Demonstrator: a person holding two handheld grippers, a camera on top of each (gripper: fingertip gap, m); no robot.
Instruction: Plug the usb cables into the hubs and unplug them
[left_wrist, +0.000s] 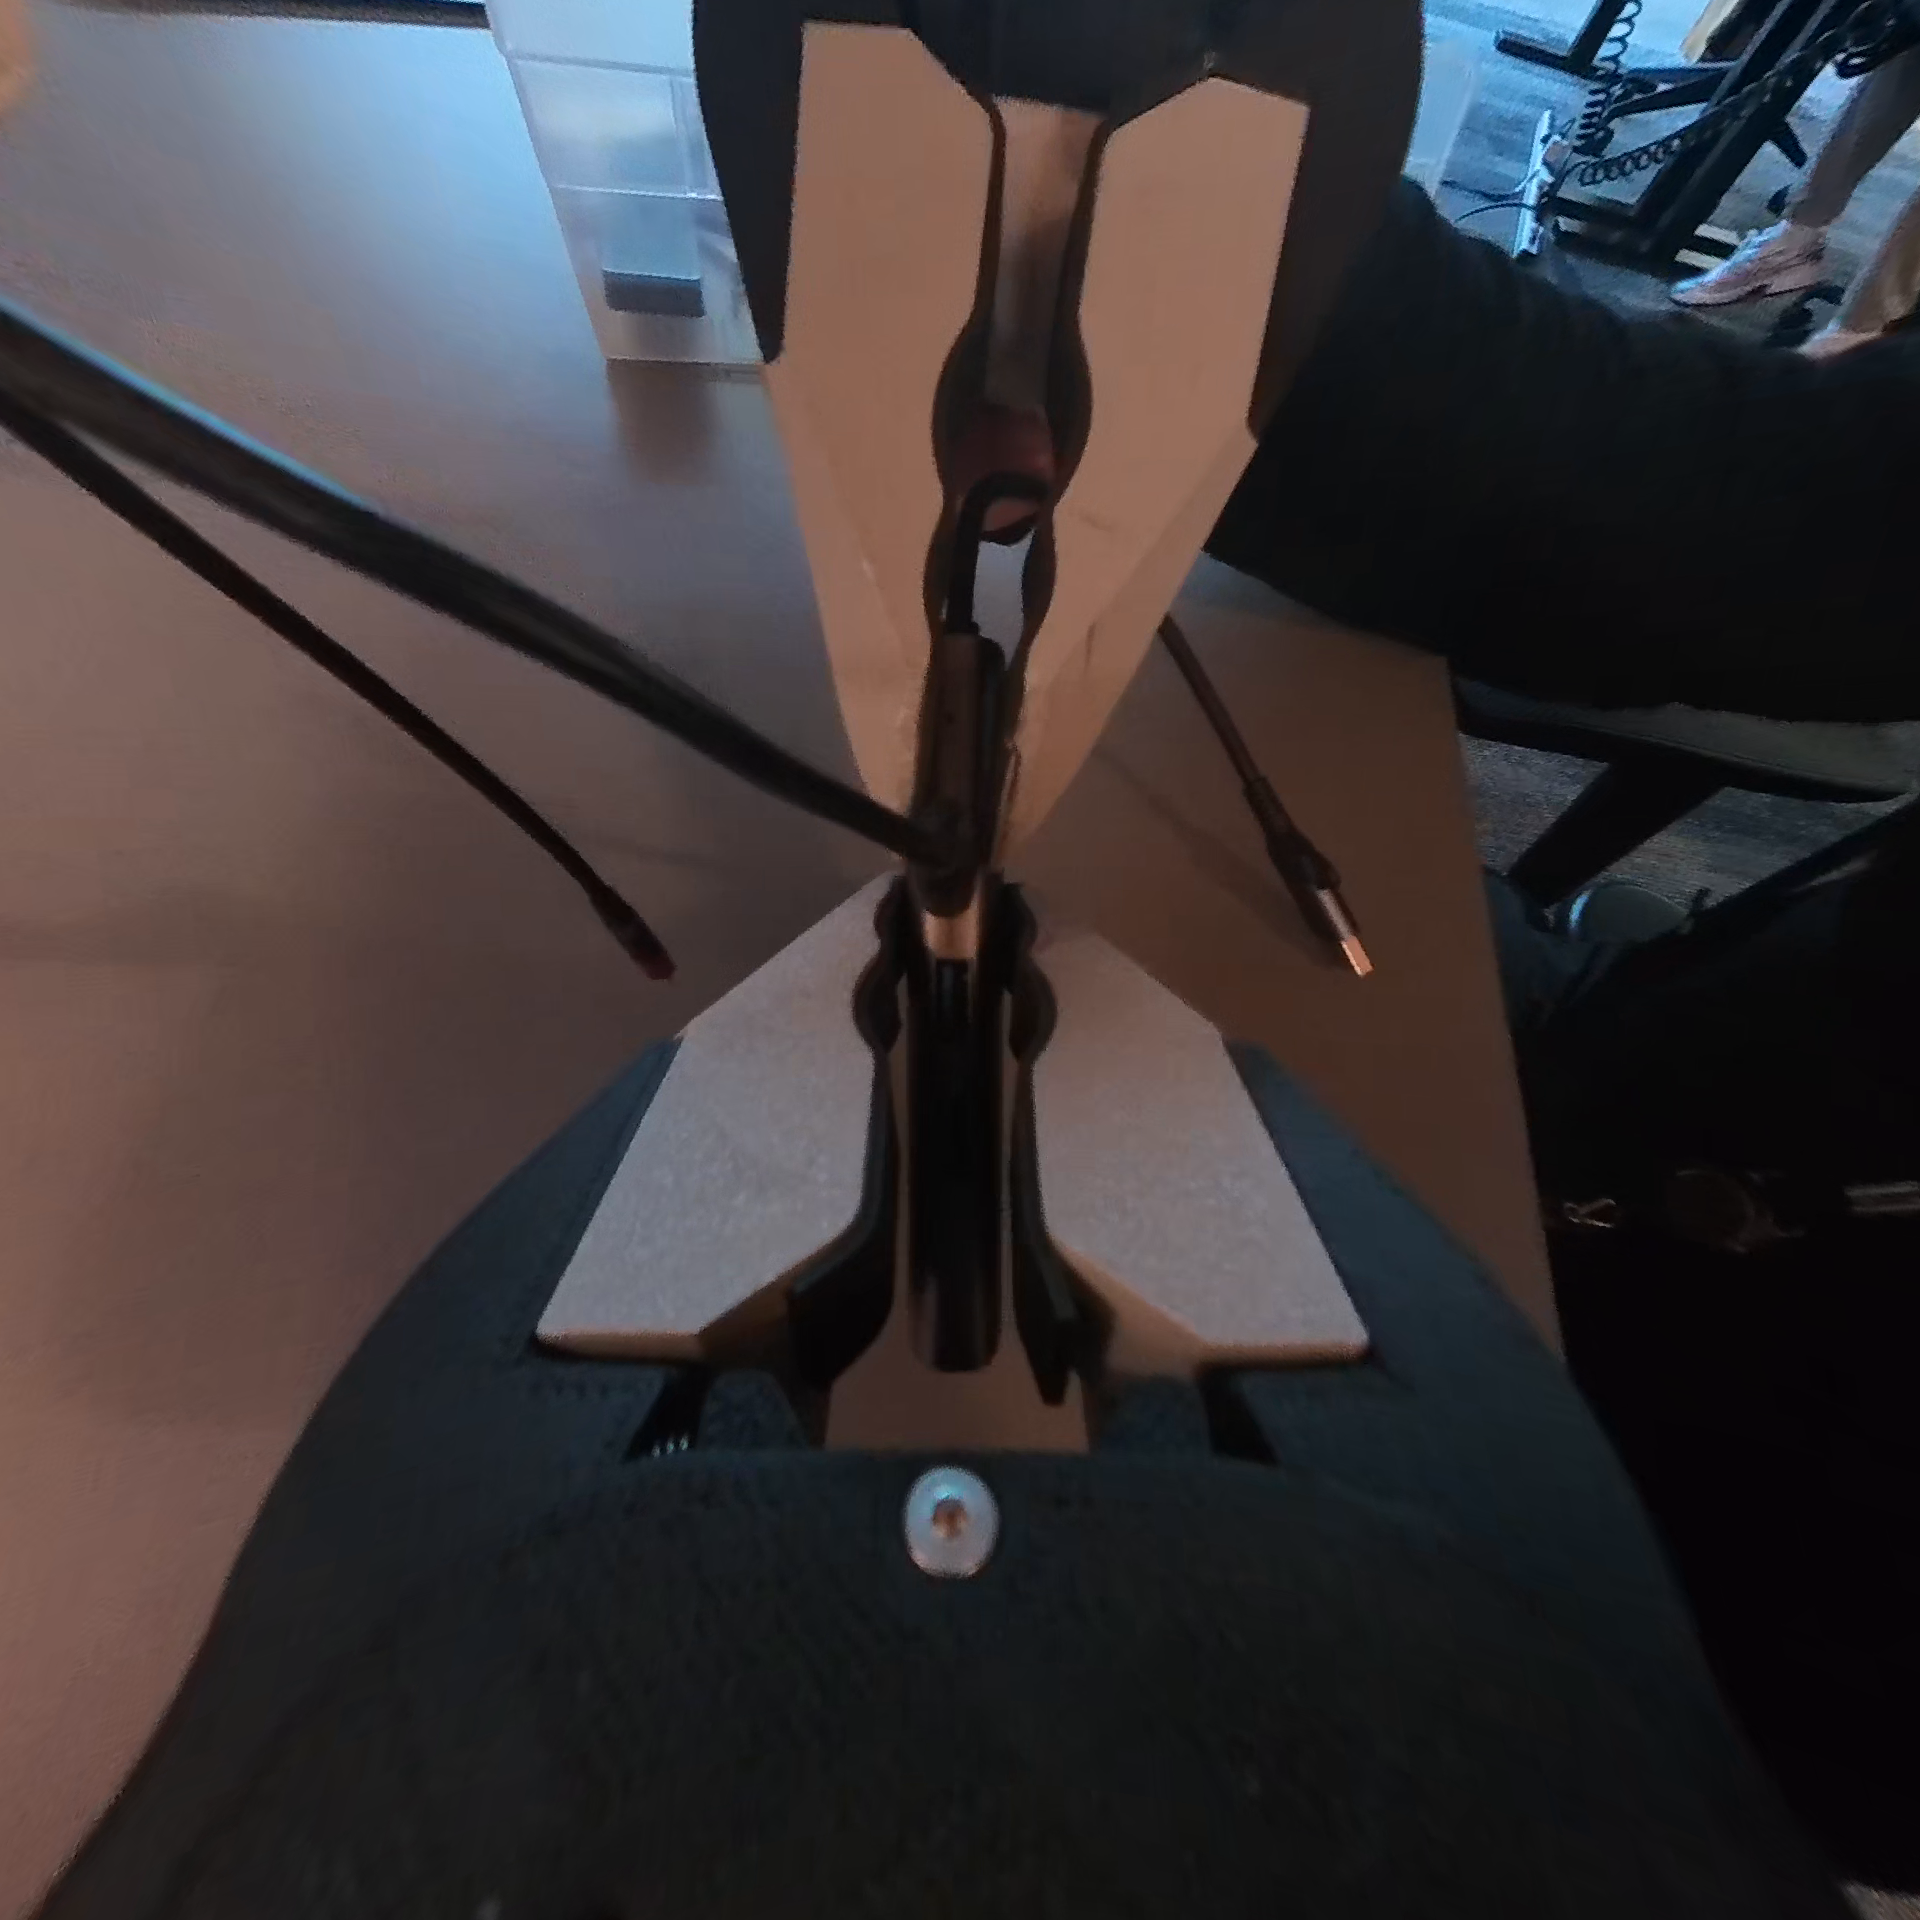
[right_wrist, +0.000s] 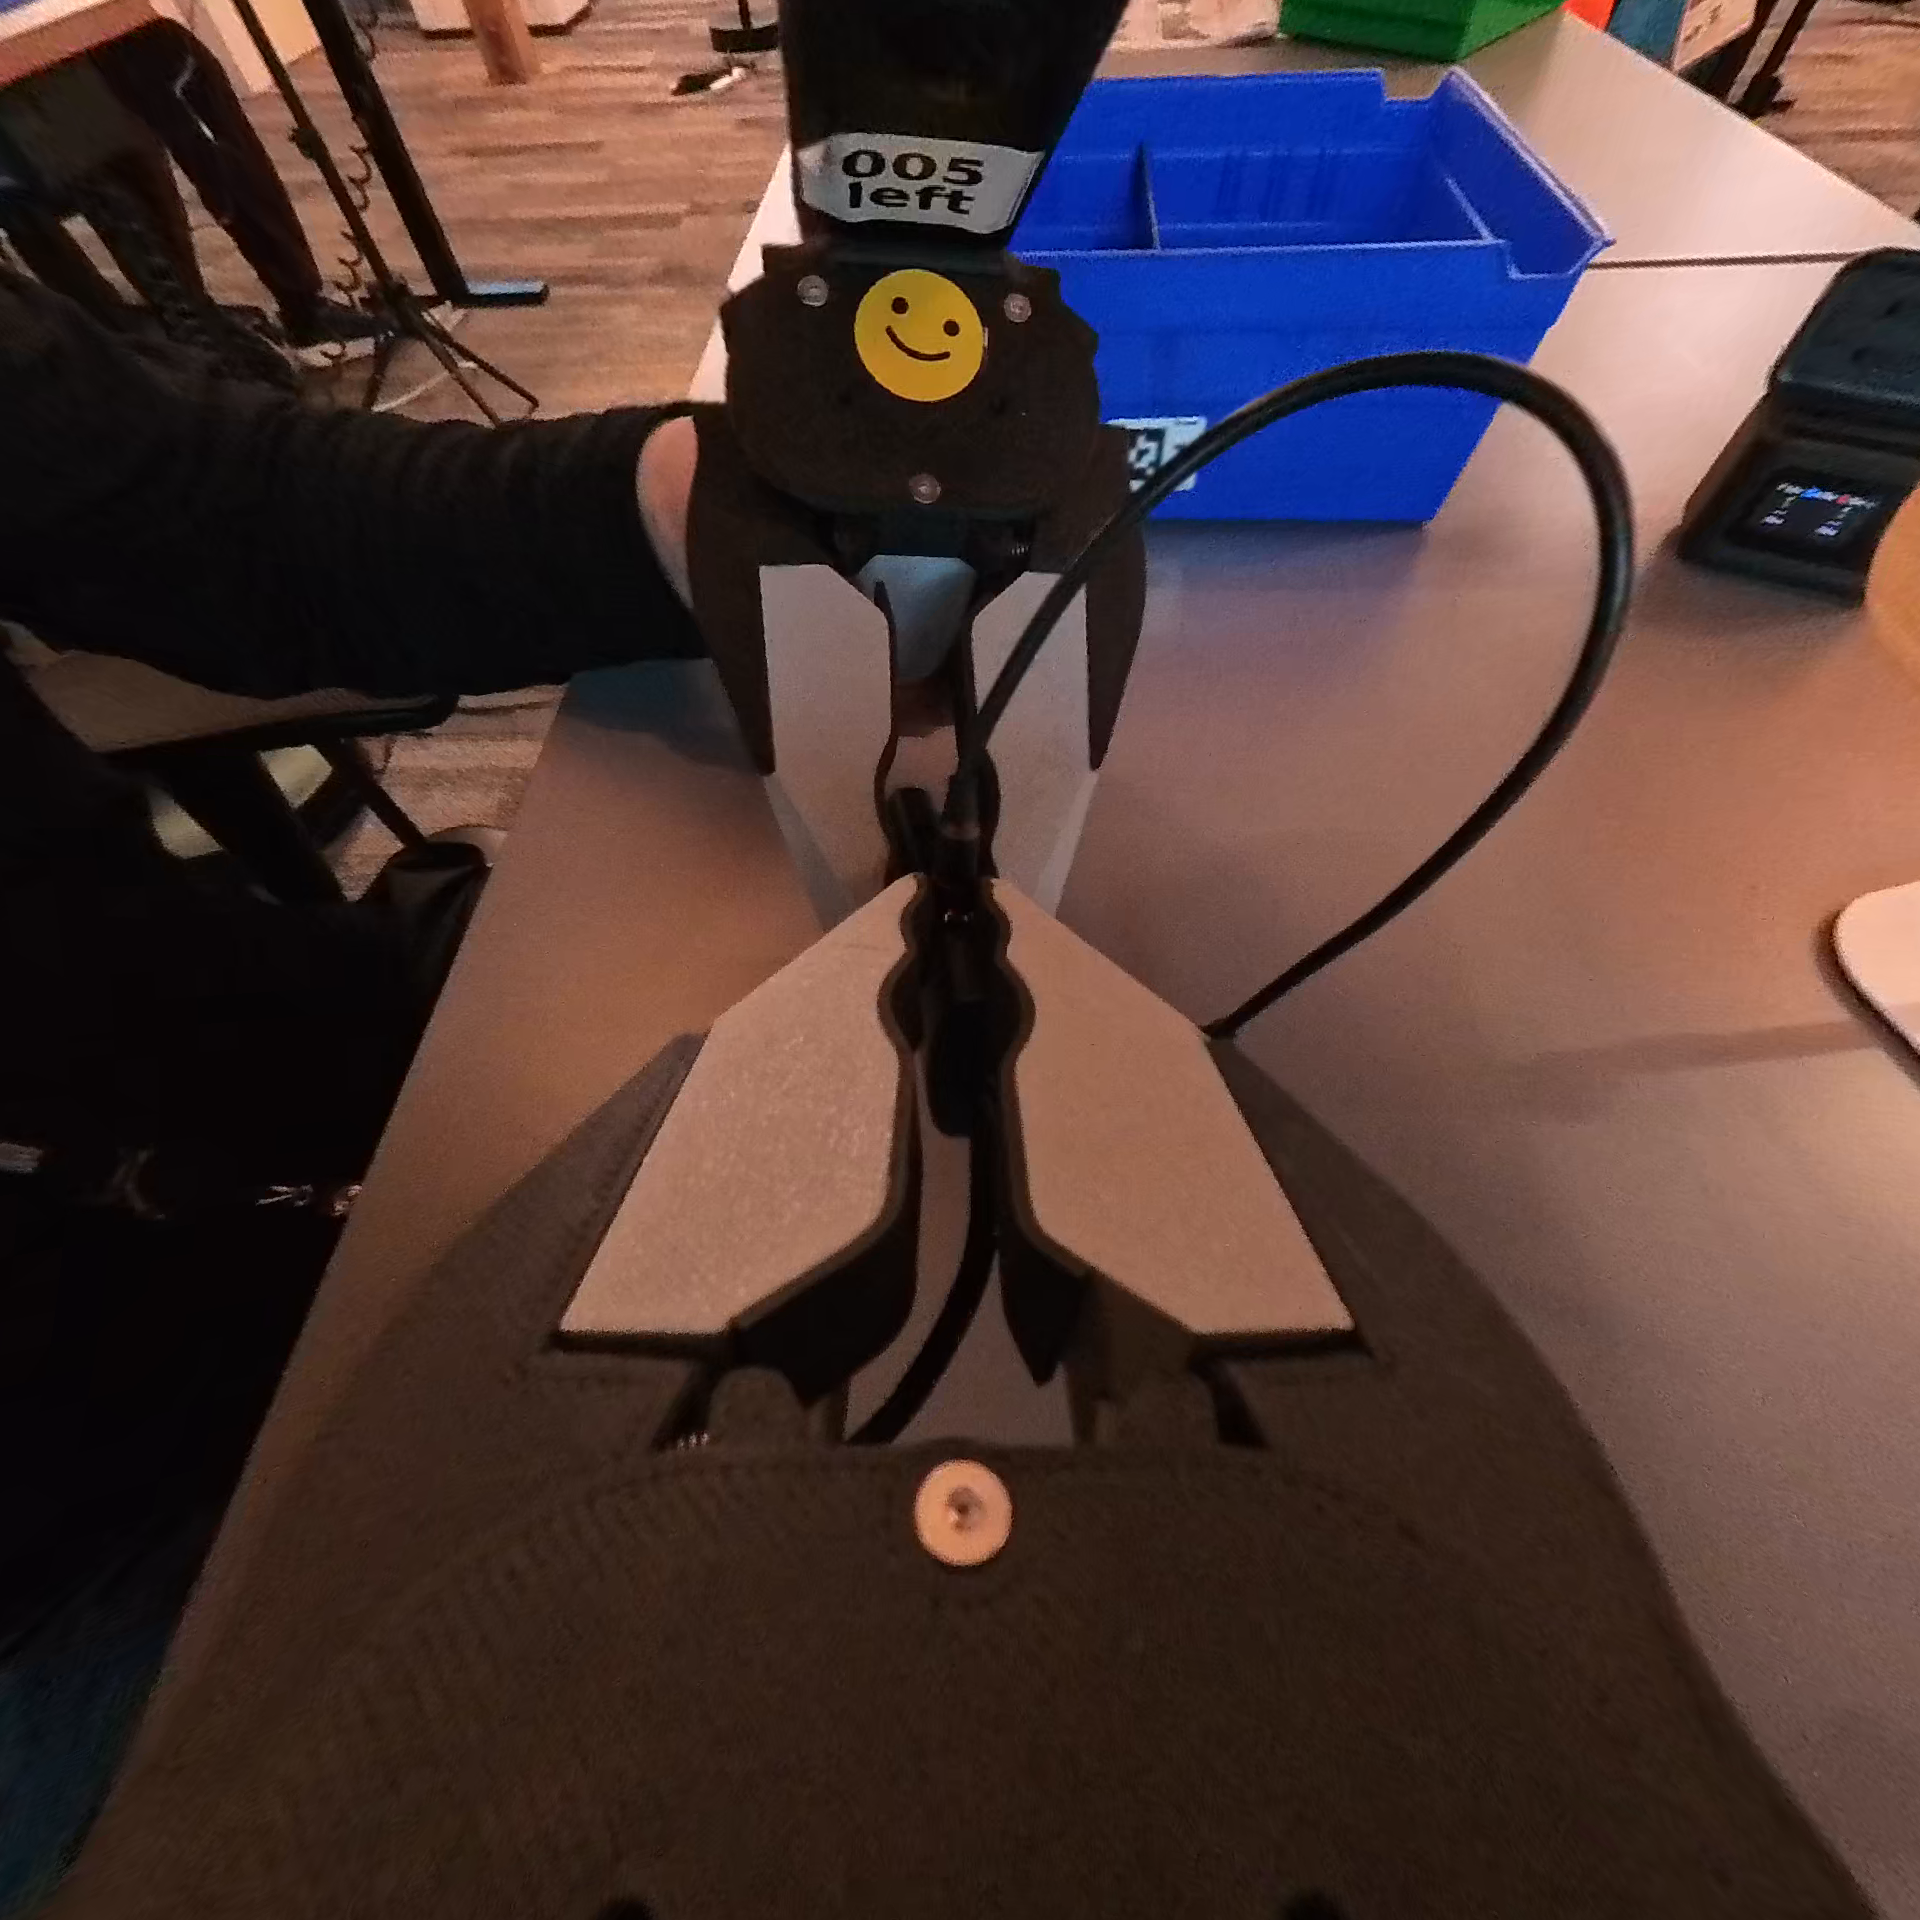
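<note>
In the left wrist view my left gripper is shut on a slim black hub with a copper-toned front end. My right gripper comes in from above, tip to tip, shut on a dark USB plug. A thick black cable runs off to the left from where they meet. In the right wrist view my right gripper is shut on the plug. The left gripper faces it, and a cable arcs out to the right. I cannot tell whether the plug is seated.
A loose USB plug and a thin cable end hang above the table. A blue bin, a black device with a small screen and a translucent drawer box stand behind. A person's dark sleeve reaches over the table edge. My left and right fingertips are right by each other.
</note>
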